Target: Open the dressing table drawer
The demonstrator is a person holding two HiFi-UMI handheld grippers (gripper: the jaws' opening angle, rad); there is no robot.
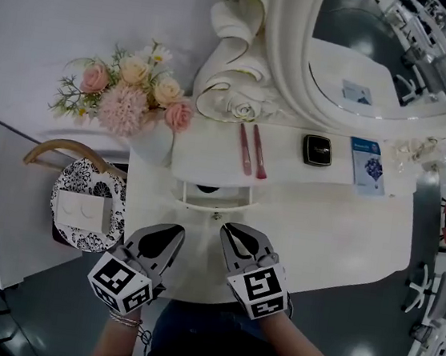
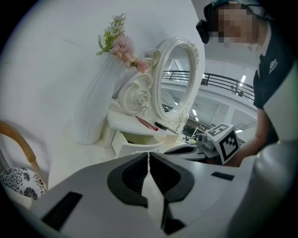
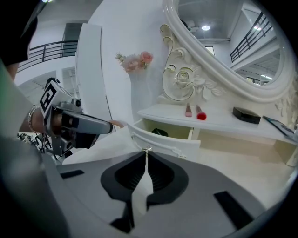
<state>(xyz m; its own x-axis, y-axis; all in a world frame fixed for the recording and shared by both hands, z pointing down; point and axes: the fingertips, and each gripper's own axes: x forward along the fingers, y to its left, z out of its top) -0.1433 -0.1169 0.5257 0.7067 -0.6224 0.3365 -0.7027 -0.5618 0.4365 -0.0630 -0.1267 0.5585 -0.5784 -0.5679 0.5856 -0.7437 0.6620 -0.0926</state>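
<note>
The white dressing table (image 1: 338,228) has a small drawer (image 1: 213,196) under its raised shelf, pulled partly out, with something dark inside. In the right gripper view the drawer front (image 3: 165,142) carries a small metal knob (image 3: 146,150). My right gripper (image 3: 146,153) is shut with its tips pinched on that knob; in the head view the right gripper (image 1: 227,228) touches the drawer's front edge. My left gripper (image 1: 178,230) hovers just left of it over the tabletop, and in its own view the left gripper (image 2: 149,154) is shut with nothing between the jaws.
A white vase of pink flowers (image 1: 132,94) stands at the left end of the shelf. Two pink sticks (image 1: 252,150), a black box (image 1: 317,150) and a blue booklet (image 1: 367,164) lie below the oval mirror (image 1: 384,48). A chair with a patterned cushion (image 1: 87,201) stands left of the table.
</note>
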